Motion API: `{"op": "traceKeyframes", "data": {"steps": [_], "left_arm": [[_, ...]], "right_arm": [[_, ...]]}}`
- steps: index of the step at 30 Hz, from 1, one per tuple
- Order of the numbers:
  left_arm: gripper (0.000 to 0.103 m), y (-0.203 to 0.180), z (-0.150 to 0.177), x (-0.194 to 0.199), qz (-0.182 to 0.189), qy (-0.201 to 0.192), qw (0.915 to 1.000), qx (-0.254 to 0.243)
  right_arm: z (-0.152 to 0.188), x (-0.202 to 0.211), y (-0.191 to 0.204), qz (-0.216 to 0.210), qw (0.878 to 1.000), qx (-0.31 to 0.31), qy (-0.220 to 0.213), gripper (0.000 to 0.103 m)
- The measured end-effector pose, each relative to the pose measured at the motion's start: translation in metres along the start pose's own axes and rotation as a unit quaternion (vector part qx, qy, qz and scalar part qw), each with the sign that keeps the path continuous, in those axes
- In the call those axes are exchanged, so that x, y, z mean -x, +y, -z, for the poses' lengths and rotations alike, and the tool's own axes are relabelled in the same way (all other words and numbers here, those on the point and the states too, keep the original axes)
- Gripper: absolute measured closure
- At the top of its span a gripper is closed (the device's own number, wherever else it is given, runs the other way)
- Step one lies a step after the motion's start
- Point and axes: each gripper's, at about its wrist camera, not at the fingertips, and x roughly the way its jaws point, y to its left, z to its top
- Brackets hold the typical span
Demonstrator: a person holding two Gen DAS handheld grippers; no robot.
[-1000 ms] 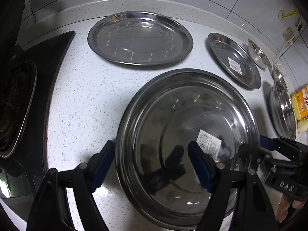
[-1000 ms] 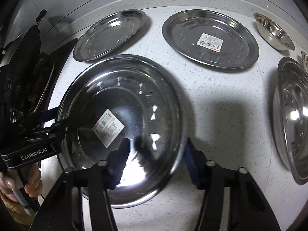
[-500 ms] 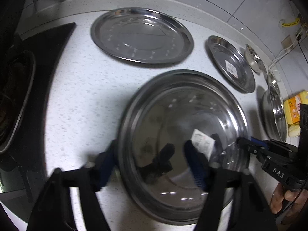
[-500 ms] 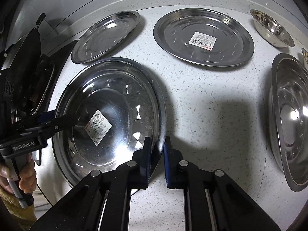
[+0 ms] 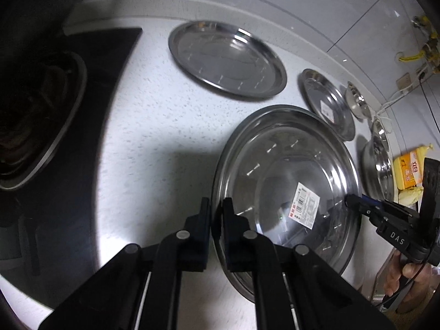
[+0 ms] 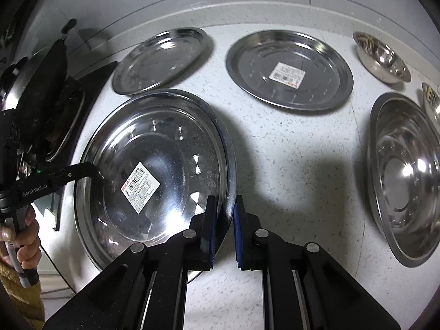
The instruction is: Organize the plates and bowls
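Left jaws now closed, four plates

Left wrist: close over counter, facing right-forward.
Right wrist: close, facing left-forward.
Shared: labelled plate.

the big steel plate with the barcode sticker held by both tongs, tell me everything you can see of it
The big plate is round, shiny stainless steel with a raised rim and a white barcode sticker inside. The left tongs and right tongs pinch opposite rim edges. It sits over the speckled counter, near the stove; whether lifted is unclear.
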Motion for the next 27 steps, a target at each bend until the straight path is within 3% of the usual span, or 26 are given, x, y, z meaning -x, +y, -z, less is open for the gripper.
{"op": "traceKeyframes", "data": {"steps": [11, 22, 27], "left_arm": [[0.096, 0.038, 0.053, 0.057, -0.038, 0.006, 0.9992, -0.008], [0.094, 0.057, 0.076, 0.023, -0.045, 0.033, 0.9984, -0.008], [0.091, 0.054, 0.076, 0.027, -0.061, 0.015, 0.9976, -0.03]], "right_arm": [[0.036, 0.013, 0.059, -0.029, 0.998, 0.051, 0.023, 0.091], [0.063, -0.024, 0.079, -0.011, 0.995, 0.072, 0.062, 0.09], [0.06, -0.026, 0.08, -0.017, 0.996, 0.064, 0.061, 0.087]]}}
